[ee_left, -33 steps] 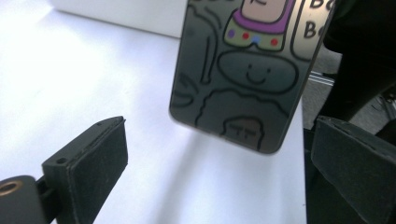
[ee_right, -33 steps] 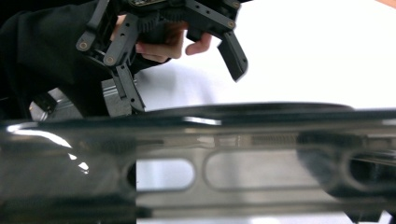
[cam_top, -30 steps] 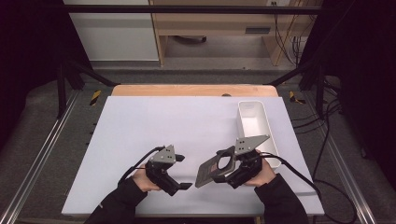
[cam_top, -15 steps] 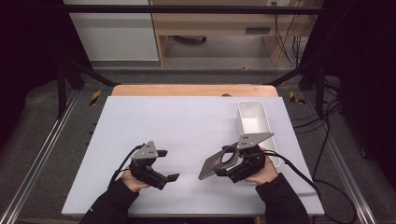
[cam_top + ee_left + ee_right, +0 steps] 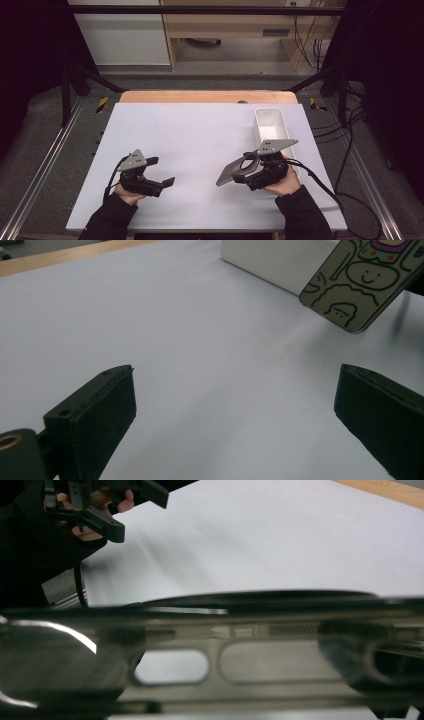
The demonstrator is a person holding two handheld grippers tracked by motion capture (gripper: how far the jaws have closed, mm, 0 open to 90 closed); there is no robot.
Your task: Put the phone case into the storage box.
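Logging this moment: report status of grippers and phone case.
Left gripper open, empty, low over the mat. Right gripper shut on phone case, held tilted above the mat. White bin just beyond; nothing in the way.

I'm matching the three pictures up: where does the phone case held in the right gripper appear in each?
High view: phone case right of centre, in the right gripper.
Left gripper view: top right, cartoon side showing.
Right gripper view: edge-on across the frame.
Shared landmark: white sheet.
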